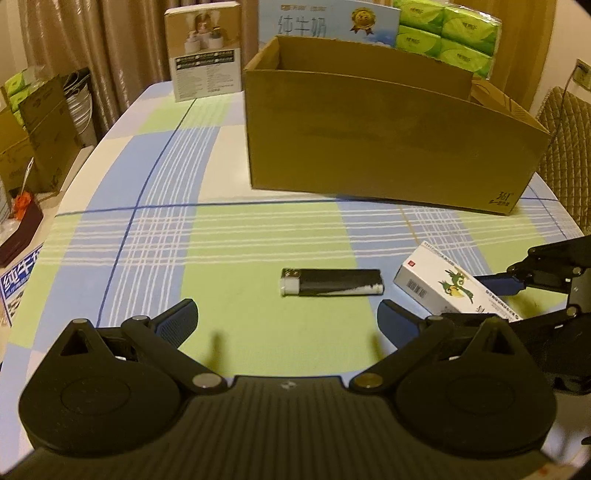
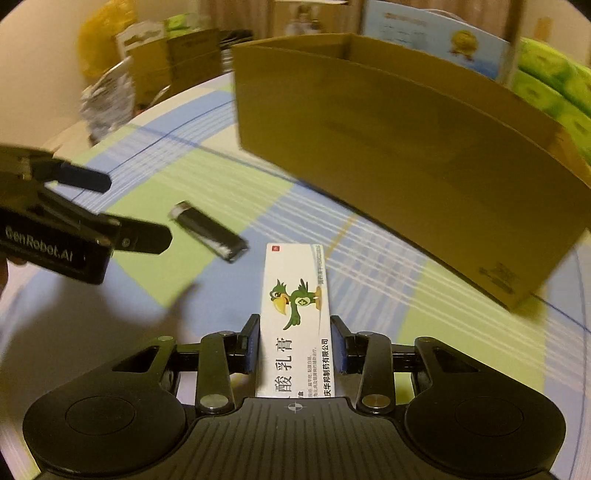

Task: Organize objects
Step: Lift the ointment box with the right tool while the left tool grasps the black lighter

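A black lighter (image 1: pixel 332 282) with a white end lies flat on the checked tablecloth (image 1: pixel 221 240), just beyond the tips of my left gripper (image 1: pixel 287 308), which stands wide open and holds nothing. To its right lies a white medicine box (image 1: pixel 443 284) printed with a green bird. In the right wrist view this medicine box (image 2: pixel 295 295) sits lengthwise between the pads of my right gripper (image 2: pixel 294 321), which press on its two long sides. The lighter (image 2: pixel 208 230) and my left gripper (image 2: pixel 137 209) show at the left of that view.
A large open cardboard box (image 1: pixel 388 147) stands behind the objects. Behind it are a blue milk carton (image 1: pixel 325 18), green tissue packs (image 1: pixel 450 33) and an upright product box (image 1: pixel 203 51). A chair (image 1: pixel 569 147) is at the right and stacked cartons (image 1: pixel 44 129) are off the table's left edge.
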